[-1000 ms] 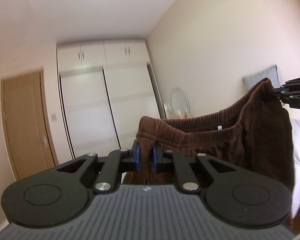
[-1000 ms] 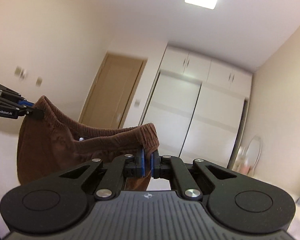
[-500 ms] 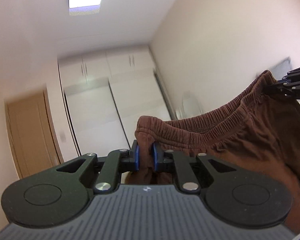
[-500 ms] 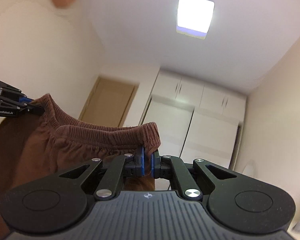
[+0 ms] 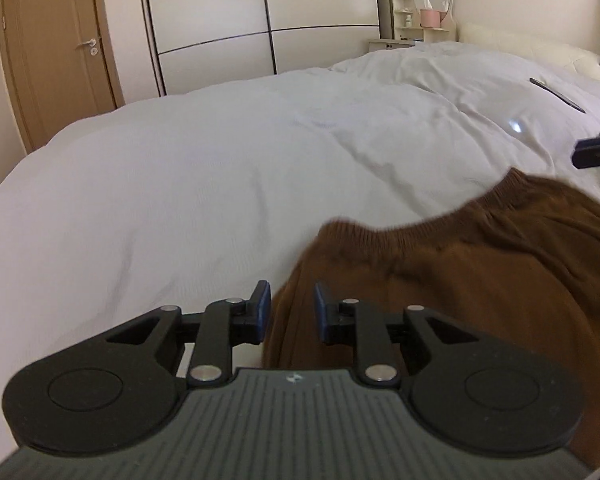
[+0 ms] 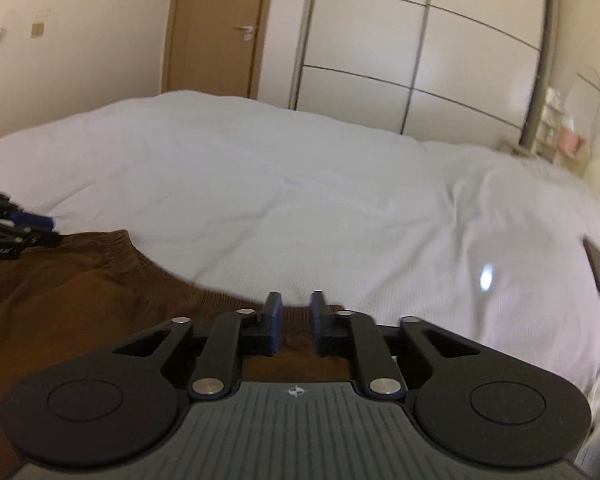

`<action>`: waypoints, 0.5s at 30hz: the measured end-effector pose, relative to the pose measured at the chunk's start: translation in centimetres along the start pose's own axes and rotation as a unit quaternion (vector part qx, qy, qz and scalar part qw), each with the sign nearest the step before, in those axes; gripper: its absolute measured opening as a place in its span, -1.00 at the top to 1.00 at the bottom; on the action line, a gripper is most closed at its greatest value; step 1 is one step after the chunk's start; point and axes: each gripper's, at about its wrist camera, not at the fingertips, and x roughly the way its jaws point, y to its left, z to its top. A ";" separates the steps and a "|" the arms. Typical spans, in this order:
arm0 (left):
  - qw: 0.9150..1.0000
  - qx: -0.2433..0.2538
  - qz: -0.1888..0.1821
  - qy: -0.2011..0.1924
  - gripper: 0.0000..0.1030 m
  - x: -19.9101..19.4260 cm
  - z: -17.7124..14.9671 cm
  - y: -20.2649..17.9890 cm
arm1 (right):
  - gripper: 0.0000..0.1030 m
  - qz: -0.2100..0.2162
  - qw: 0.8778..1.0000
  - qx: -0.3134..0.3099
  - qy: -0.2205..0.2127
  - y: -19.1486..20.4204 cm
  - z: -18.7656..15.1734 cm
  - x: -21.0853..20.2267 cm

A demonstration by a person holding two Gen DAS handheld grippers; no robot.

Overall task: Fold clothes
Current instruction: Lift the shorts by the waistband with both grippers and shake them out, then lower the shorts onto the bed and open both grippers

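Two blue pads of the left gripper [image 5: 289, 312] stand apart at lower centre of the left wrist view, the brown trousers [image 5: 480, 272] lying on the white bed [image 5: 180, 184] to the lower right. Their waistband looks wavy, so a fold made now may trap wrinkles.

From the right wrist view, the right gripper [image 6: 296, 326] is also parted over the waistband edge; a shallow pinch could slip off.

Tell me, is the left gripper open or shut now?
Open. The left gripper shows a clear gap between its blue pads, and the brown shorts lie released on the bed.
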 end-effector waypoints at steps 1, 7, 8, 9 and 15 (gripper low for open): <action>1.000 -0.007 -0.002 -0.001 0.47 -1.3 -0.8 0.4 | 0.51 0.004 1.000 0.017 0.000 -0.4 -0.1 -1.2; 0.996 -0.080 -0.033 0.008 0.10 -11.8 -5.7 4.6 | -0.06 0.024 0.993 0.115 0.004 -2.0 -0.8 -9.9; 0.995 -0.093 -0.041 0.016 0.07 -13.3 -6.7 4.9 | -0.12 0.026 0.992 0.126 0.007 -1.9 -1.6 -11.3; 0.993 -0.103 -0.048 0.025 0.07 -14.5 -7.6 4.9 | -0.12 0.028 0.990 0.137 0.011 -1.8 -2.5 -12.5; 0.990 -0.097 -0.066 0.078 0.05 -18.9 -12.5 2.7 | -0.12 0.051 0.976 0.207 0.043 -0.5 -7.7 -18.0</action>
